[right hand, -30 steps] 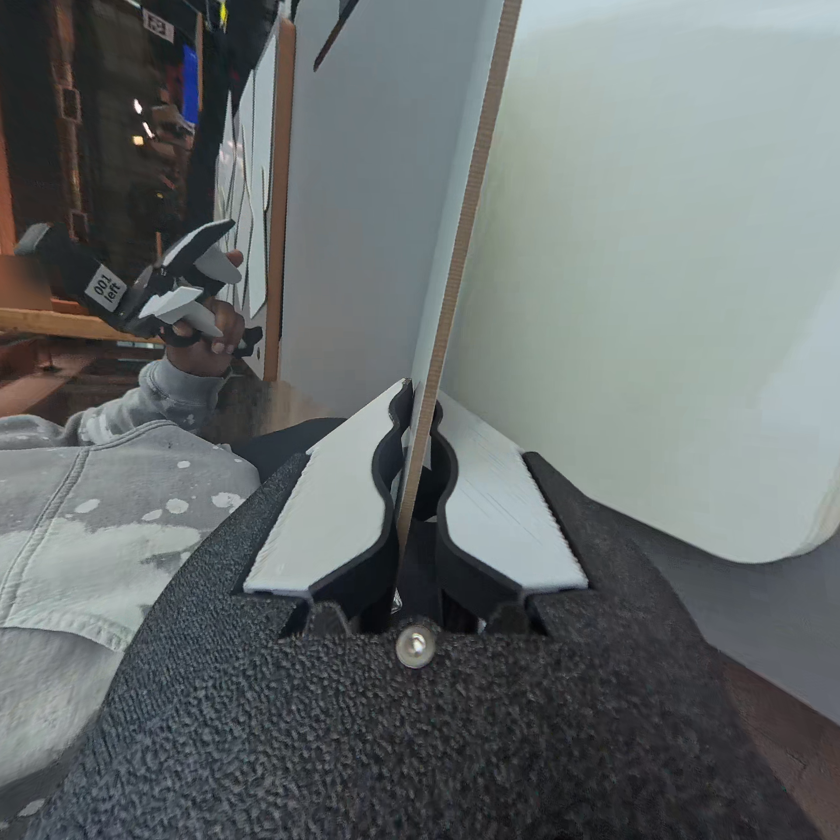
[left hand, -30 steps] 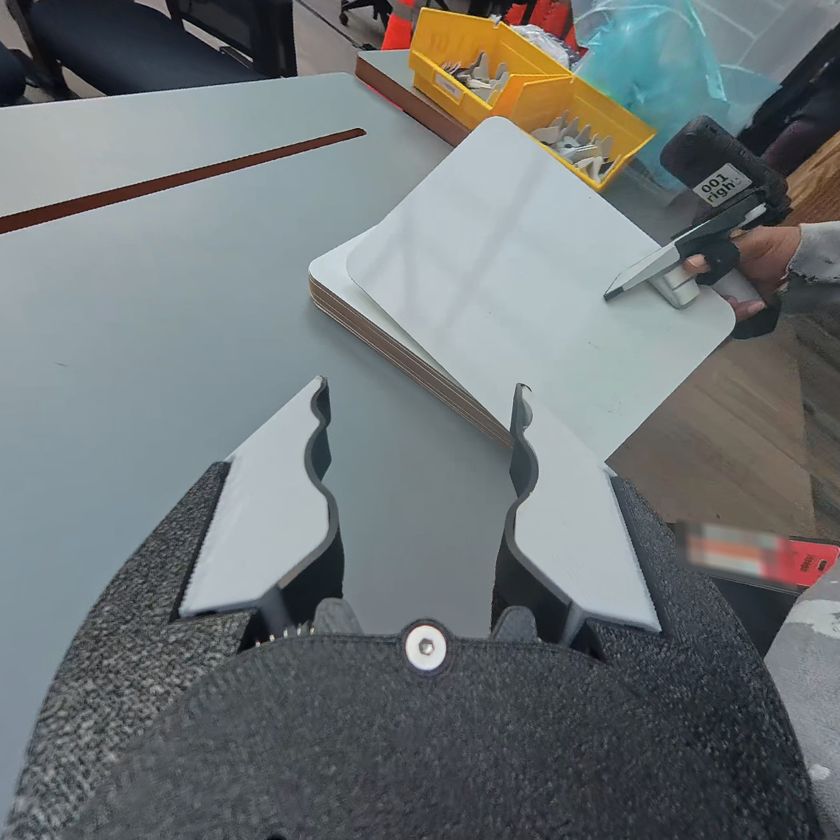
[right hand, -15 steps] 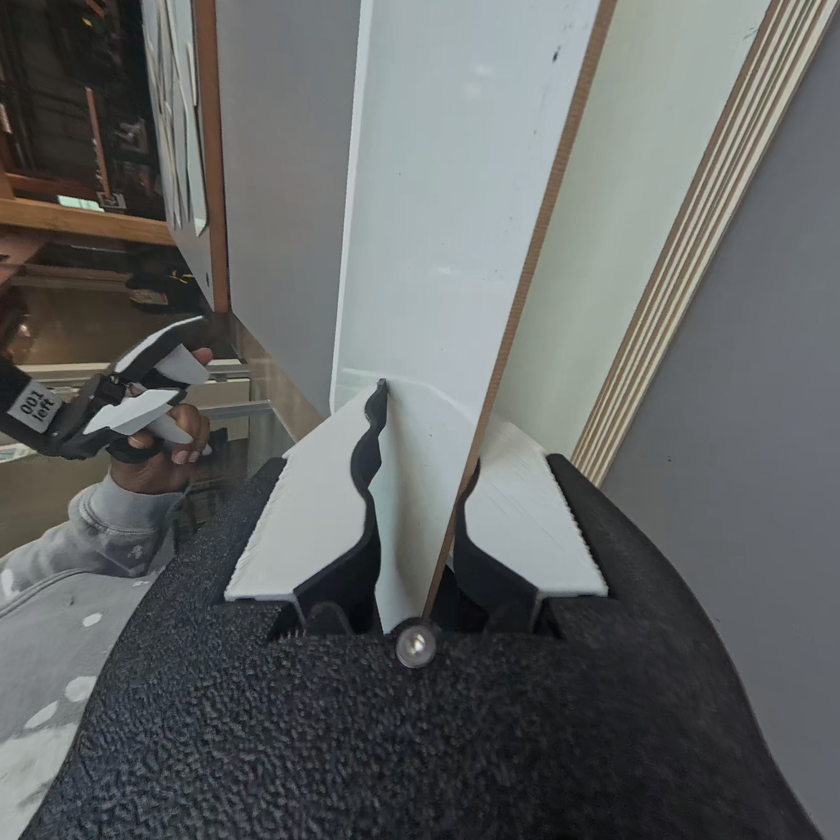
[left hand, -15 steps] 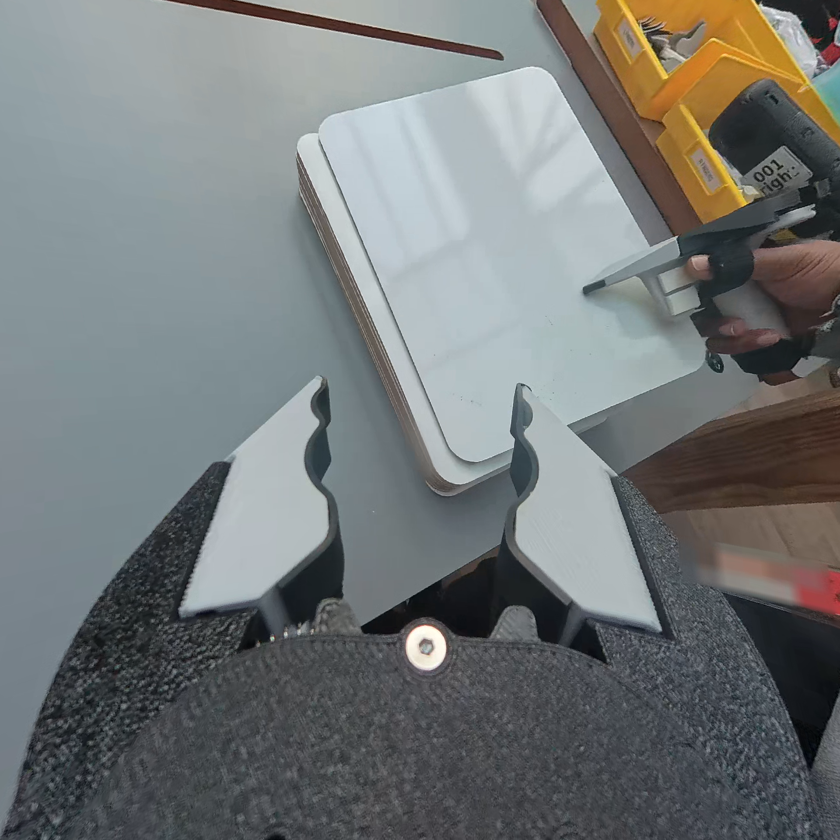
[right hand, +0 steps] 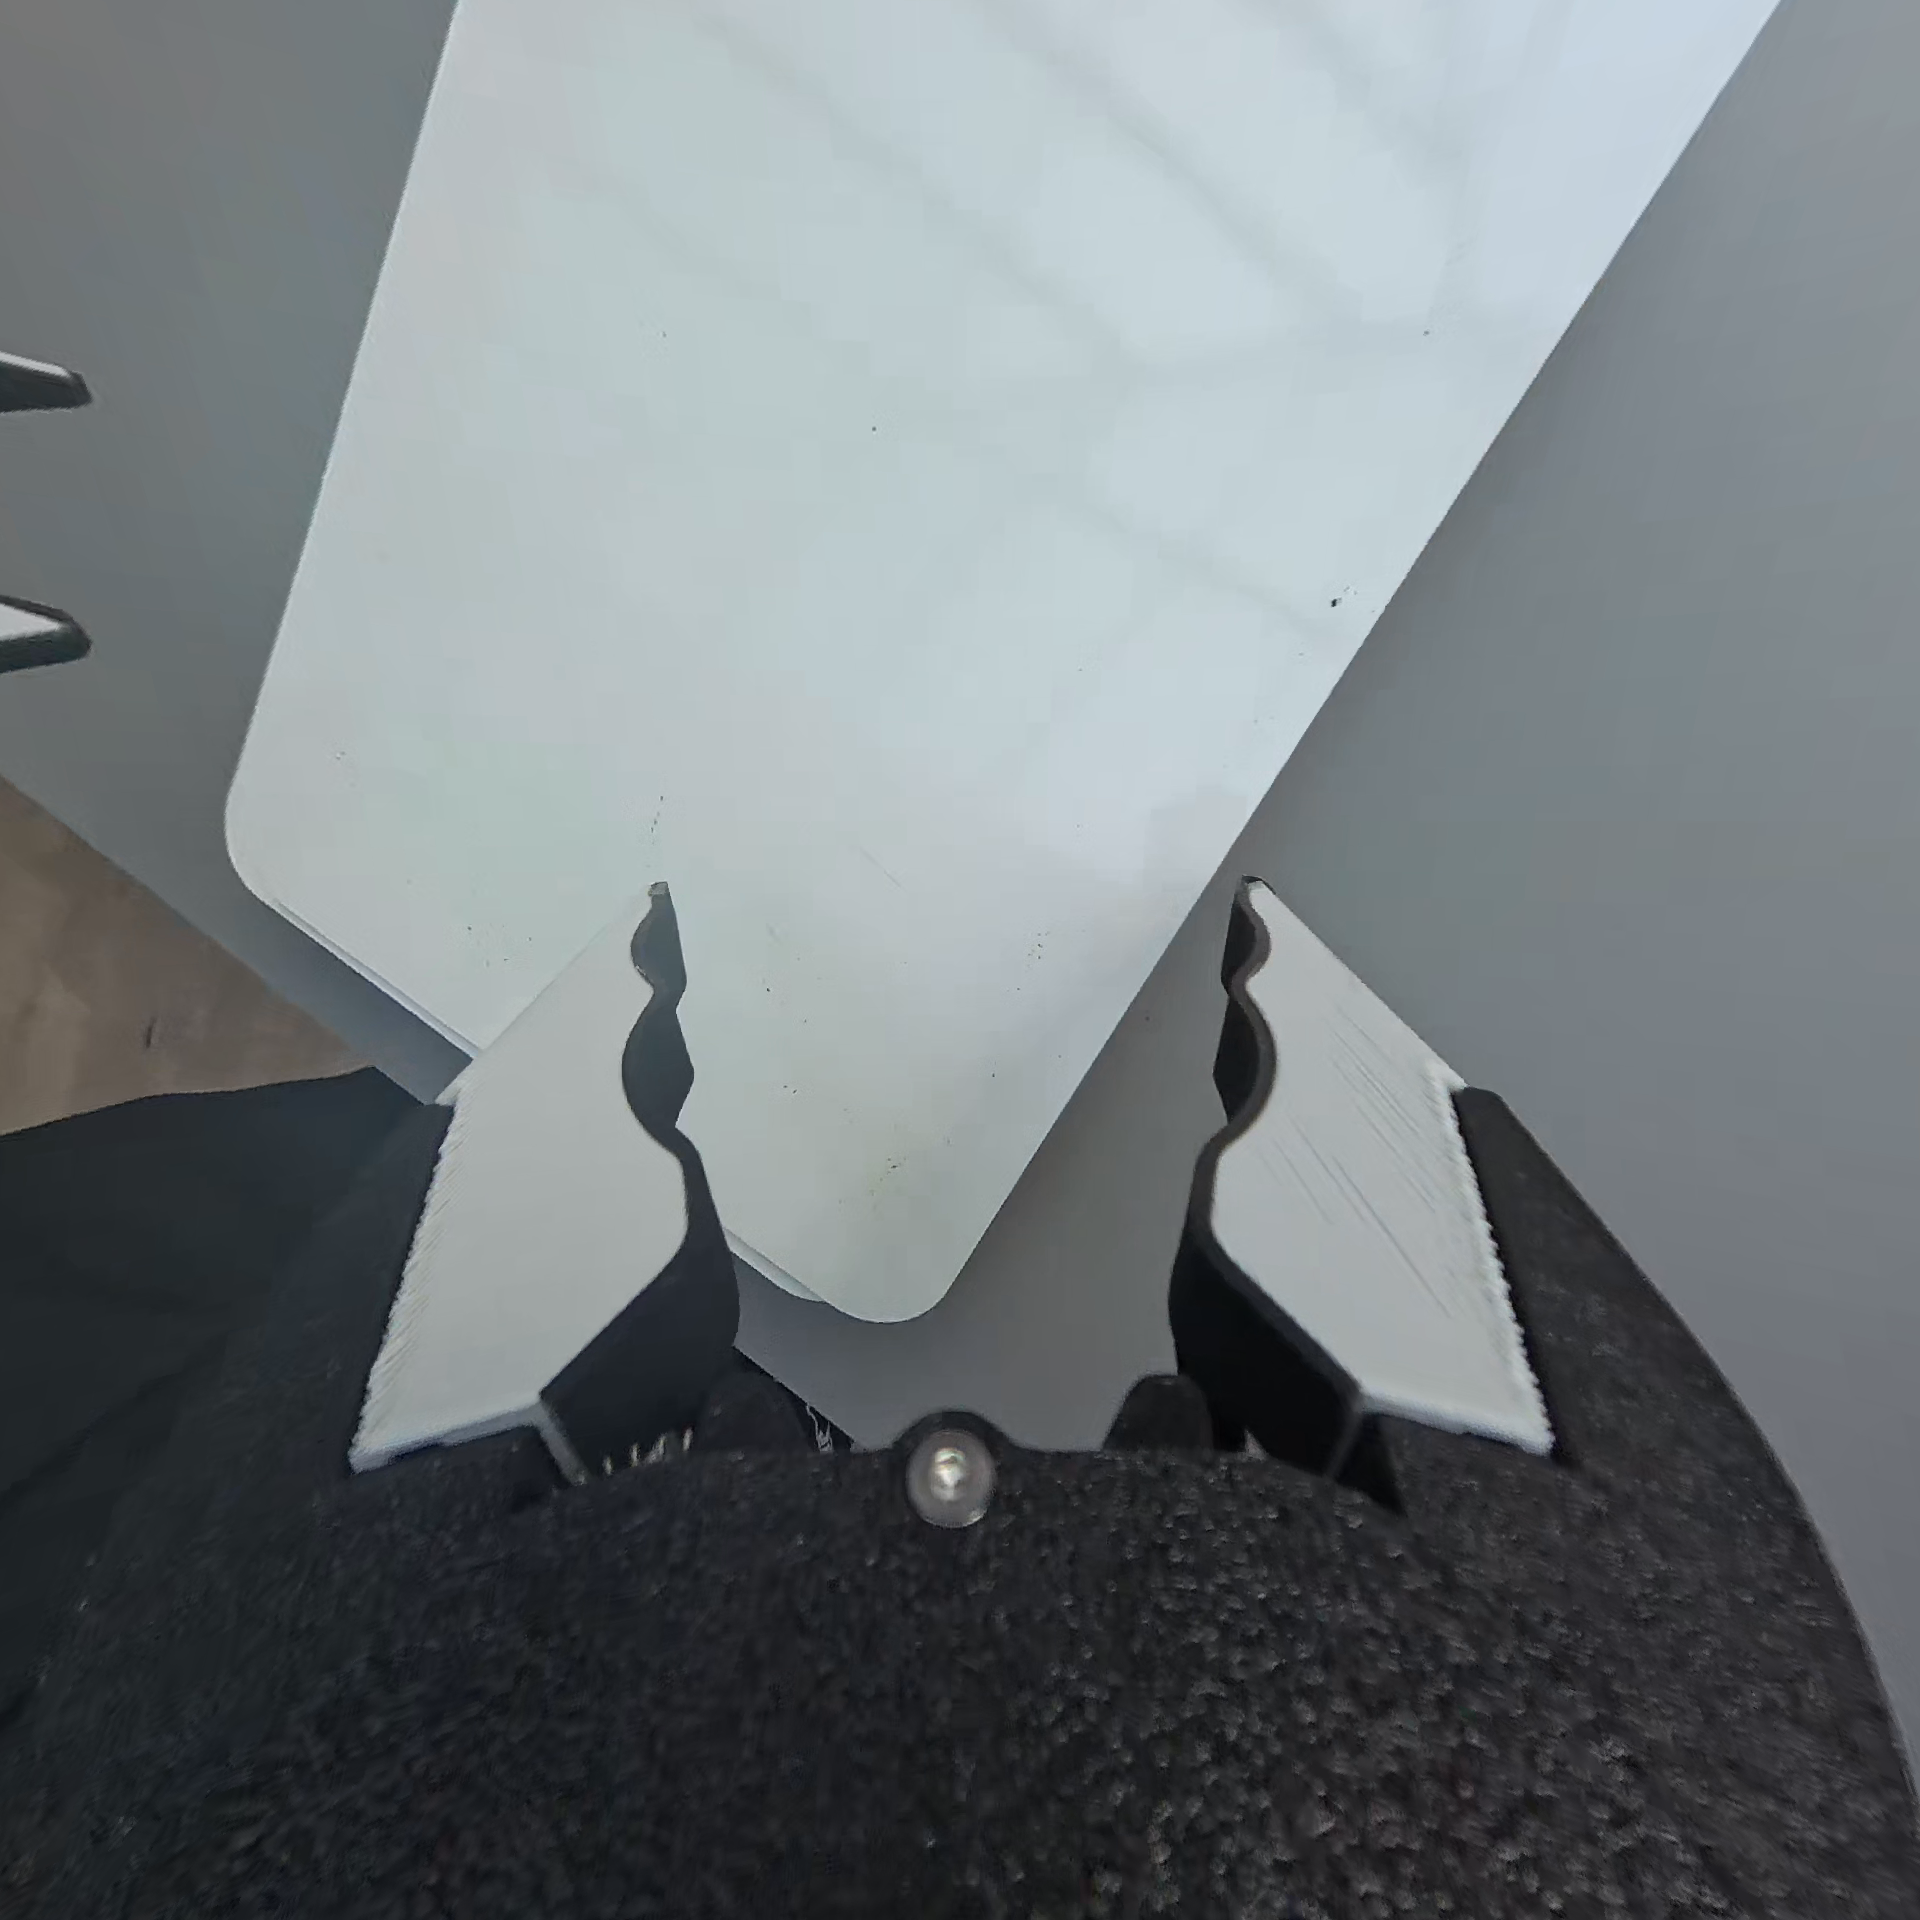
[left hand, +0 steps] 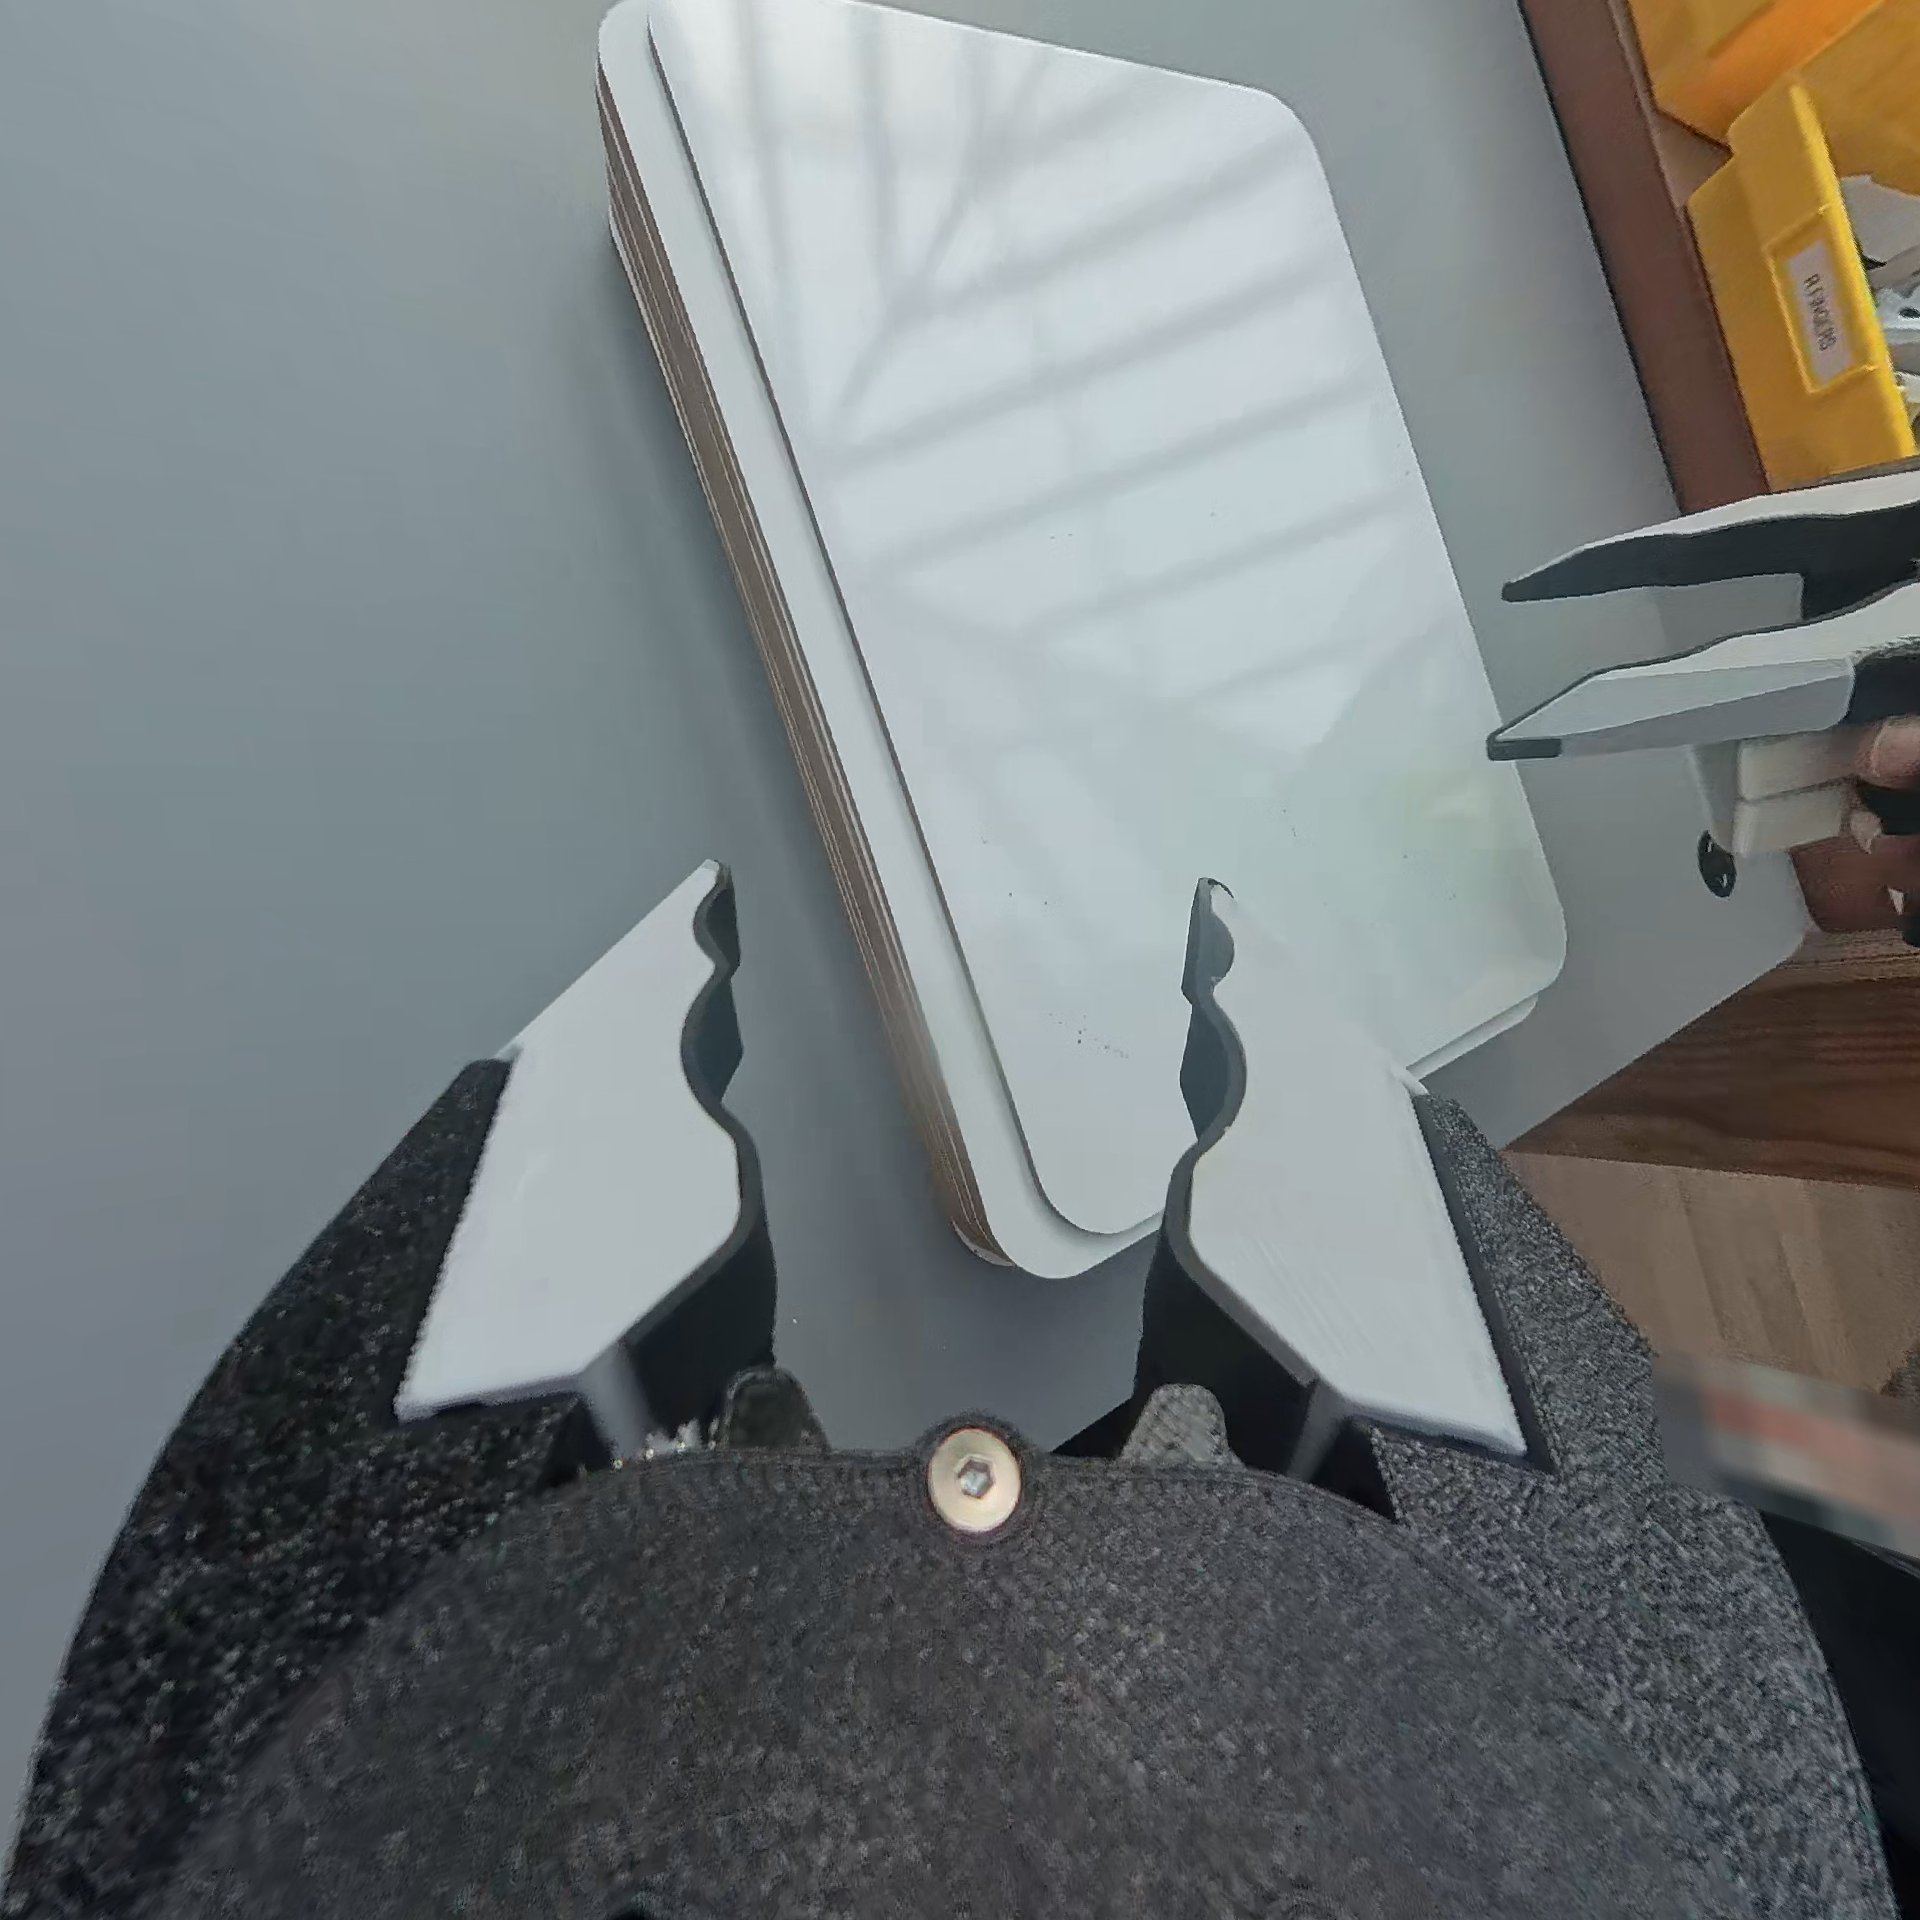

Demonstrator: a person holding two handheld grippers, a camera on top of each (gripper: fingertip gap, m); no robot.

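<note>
1. Hovering above a grey table (left hand: 312, 520), the left gripper (left hand: 961, 904) has its jaws spread wide and holds nothing; the stack's near corner shows between them.
2. The right gripper (right hand: 951, 899) is likewise wide open and empty, over another near corner of the top board.
3. A stack of white boards (left hand: 1039, 520) lies flat near the table's right edge, its near end at the table's front edge.
4. The top board (right hand: 883, 520) sits slightly askew on the stack, overhanging a little.
5. The boards look thin, stiff and glossy, probably slippery on the faces; the layered brown edges suggest light hardboard.
6. A pinch at an overhanging corner or edge looks the likeliest hold.
7. Yellow bins (left hand: 1808, 312) stand beyond the table's right edge.
</note>
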